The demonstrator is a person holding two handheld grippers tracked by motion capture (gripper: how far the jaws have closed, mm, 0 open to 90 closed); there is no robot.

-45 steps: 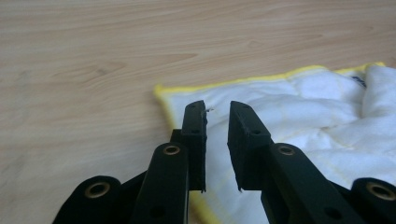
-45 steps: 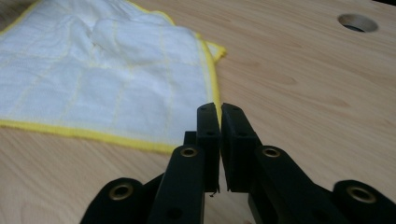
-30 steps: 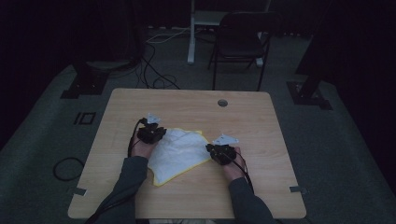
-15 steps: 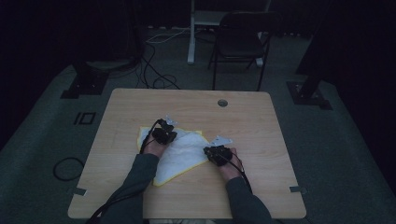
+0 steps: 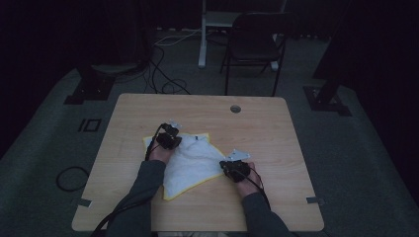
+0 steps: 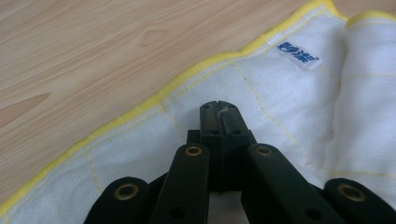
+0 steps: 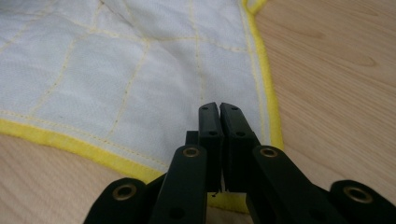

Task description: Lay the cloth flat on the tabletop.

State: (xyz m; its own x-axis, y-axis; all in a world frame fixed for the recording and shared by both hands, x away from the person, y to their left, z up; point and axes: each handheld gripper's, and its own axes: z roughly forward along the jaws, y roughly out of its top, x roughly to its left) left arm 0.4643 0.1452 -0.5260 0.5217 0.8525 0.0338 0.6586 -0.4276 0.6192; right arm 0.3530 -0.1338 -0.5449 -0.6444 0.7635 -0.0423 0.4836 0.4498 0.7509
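Left gripper (image 6: pixel 218 108): our fingers (image 6: pixel 208 122) have just closed and are together, tips sitting on the white cloth (image 6: pixel 289 107) a little in from its yellow hem; a wisp of fabric shows at the tips, so it looks like a thin pinch, but we can't tell how much cloth is actually caught. Right gripper (image 7: pixel 219 111): fingers (image 7: pixel 239 126) together too, over the cloth's (image 7: pixel 116 79) corner area where two yellow edges meet; whether they have a layer pinched we can't tell from here. From the high view, the cloth (image 5: pixel 190 165) lies roughly mid-counter (image 5: pixel 276 128), partly folded or rumpled, one yellow-edged point toward the near side, with the left gripper (image 5: pixel 169 139) at its far-left part and the right gripper (image 5: pixel 234 168) at its right corner. A blue label (image 6: pixel 297 53) lies face up near the far hem. Our read: folding or straightening is under way, grips probably set at two points, but the cloth is not yet flat or neatly folded. Left to do: lift or pull, lay it over, square the edges.
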